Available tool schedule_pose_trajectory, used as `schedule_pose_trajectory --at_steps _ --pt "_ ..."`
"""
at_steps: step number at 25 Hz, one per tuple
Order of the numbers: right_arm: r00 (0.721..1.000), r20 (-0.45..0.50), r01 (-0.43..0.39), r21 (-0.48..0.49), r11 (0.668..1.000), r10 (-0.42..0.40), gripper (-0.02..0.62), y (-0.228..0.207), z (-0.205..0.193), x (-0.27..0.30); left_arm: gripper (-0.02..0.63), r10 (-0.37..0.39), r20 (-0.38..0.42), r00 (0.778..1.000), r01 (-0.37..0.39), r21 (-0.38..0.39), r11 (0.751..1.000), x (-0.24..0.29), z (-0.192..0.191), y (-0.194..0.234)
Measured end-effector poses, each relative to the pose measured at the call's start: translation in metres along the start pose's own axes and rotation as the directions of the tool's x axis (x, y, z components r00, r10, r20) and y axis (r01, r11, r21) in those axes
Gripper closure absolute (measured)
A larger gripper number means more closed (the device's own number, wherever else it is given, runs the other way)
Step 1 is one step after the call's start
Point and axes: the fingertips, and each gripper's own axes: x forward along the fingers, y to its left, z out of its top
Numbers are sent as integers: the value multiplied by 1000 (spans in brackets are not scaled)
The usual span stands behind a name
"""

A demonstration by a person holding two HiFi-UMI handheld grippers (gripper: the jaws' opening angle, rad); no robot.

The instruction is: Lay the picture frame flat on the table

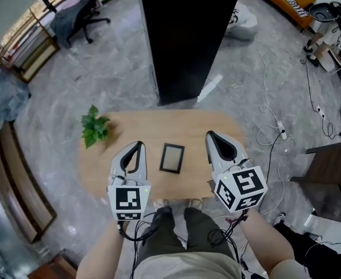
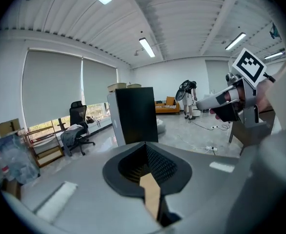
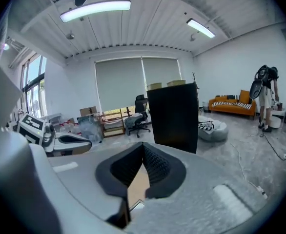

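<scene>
A small dark picture frame (image 1: 172, 158) lies flat on the oval wooden table (image 1: 159, 124), midway between my two grippers. Just left of it my left gripper (image 1: 139, 145) hovers with its jaws shut and empty, tips pointing away from me. My right gripper (image 1: 209, 135) sits just right of the frame, also shut with nothing in it. In the left gripper view the closed jaws (image 2: 145, 144) show only a strip of table wood behind them. The right gripper view shows the same with its jaws (image 3: 143, 145). Neither gripper touches the frame.
A small green plant (image 1: 95, 127) stands at the table's left end. A tall black cabinet (image 1: 185, 39) rises just beyond the far edge. Cables and a power strip (image 1: 278, 127) trail over the floor at right, near a dark side table (image 1: 333, 167). An office chair (image 1: 77, 13) is far left.
</scene>
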Motion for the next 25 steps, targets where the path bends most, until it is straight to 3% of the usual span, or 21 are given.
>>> schedule_pose_trajectory --at_steps 13,21,25 --pt "975 217 -12 -153 988 46 592 43 134 -95 586 18 222 975 -29 45 999 -88 145 3" --pt "952 299 -7 -208 978 70 594 64 177 -145 586 23 317 948 -48 71 996 -136 202 0" --pt "941 330 10 -238 971 71 594 72 190 -160 586 49 373 926 -61 21 998 -155 215 5"
